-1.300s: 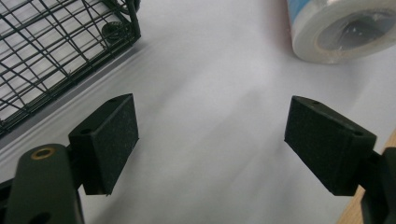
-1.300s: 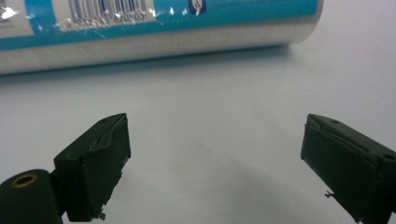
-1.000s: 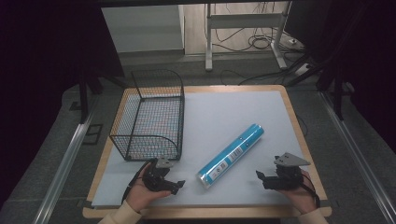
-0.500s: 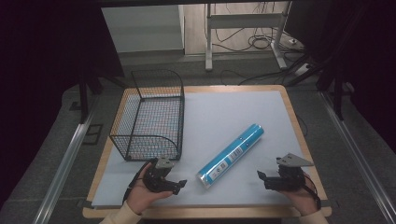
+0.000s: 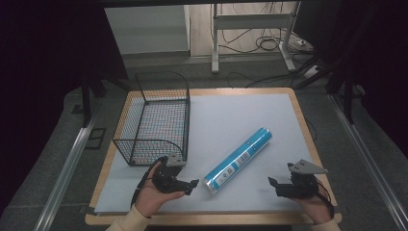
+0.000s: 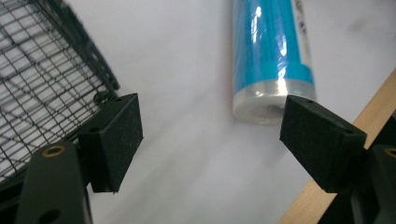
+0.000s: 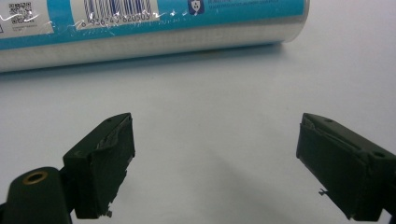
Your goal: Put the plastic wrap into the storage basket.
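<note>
The blue roll (image 5: pixel 238 160) lies on its side on the grey mat (image 5: pixel 240 115) that covers the table (image 5: pixel 305 126), slanting from the near middle up toward the far right. Its near end, a pale capped ring under clear wrap, points at the person's side; a barcode label runs along its length.

Just to the left of that near end hovers the left tool (image 5: pixel 192 185), held in the person's left hand (image 5: pixel 153 191). In the left gripper view its jaws stand apart with nothing between them, though they have just been closing somewhat; the roll's end sits ahead, nearer the right-hand pad (image 6: pixel 322 140), not touching either. The right tool (image 5: pixel 273 186) rests near the table's front right edge, well apart from the roll, jaws wide and empty over bare mat.

A black wire basket (image 5: pixel 155 118) stands upright on the mat's left side, close behind the left tool and empty as far as can be seen.

The step in hand looks like the approach to a grasp on the roll's near end. The next move likely calls for swinging the left tool rightward so the pads straddle the tube, then clamping firmly, since the slick wrap and round shape may let it roll away.
</note>
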{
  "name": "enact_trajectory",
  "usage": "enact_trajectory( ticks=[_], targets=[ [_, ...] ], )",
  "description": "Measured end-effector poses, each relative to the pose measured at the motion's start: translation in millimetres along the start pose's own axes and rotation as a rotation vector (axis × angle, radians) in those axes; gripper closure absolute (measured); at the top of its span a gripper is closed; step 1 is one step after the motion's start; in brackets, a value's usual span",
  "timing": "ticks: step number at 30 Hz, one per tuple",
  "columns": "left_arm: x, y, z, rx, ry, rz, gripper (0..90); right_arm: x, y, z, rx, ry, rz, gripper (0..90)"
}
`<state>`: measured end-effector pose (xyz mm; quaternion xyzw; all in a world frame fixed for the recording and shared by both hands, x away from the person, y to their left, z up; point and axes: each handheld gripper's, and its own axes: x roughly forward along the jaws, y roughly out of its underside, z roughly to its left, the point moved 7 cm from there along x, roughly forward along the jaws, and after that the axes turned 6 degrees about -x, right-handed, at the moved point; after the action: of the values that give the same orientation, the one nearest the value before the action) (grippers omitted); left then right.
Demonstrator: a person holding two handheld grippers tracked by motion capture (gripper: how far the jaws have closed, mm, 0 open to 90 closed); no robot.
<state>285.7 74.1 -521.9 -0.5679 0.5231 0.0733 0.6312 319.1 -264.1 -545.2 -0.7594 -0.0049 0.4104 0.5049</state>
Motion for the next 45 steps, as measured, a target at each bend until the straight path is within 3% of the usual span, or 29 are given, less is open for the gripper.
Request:
enact_trajectory(
  ticks=[6, 10, 24, 40, 45],
  targets=[
    [-0.9, -8.6, -4.3, 0.034, 0.021, 0.008, 20.4, 2.4, -0.3, -2.1, 0.000, -0.003, 0.008, 11.9],
    [2.3, -13.3, -3.5, 0.036, 0.022, 0.008, 20.4, 4.5, 1.4, -0.7, -0.017, -0.007, 0.020, 11.9],
    [12.3, -32.4, -19.4, 0.072, 0.040, -0.001, 20.2, 3.5, 2.9, -0.9, -0.019, -0.005, 0.030, 12.3],
    [20.8, -38.7, -22.6, 0.089, 0.045, 0.020, 19.4, 4.1, 3.7, -1.1, -0.010, -0.010, 0.030, 12.4],
    [26.3, -49.8, -29.8, 0.124, 0.046, 0.026, 19.2, 5.8, 3.7, -0.4, -0.010, -0.009, 0.035, 12.5]
  ],
)
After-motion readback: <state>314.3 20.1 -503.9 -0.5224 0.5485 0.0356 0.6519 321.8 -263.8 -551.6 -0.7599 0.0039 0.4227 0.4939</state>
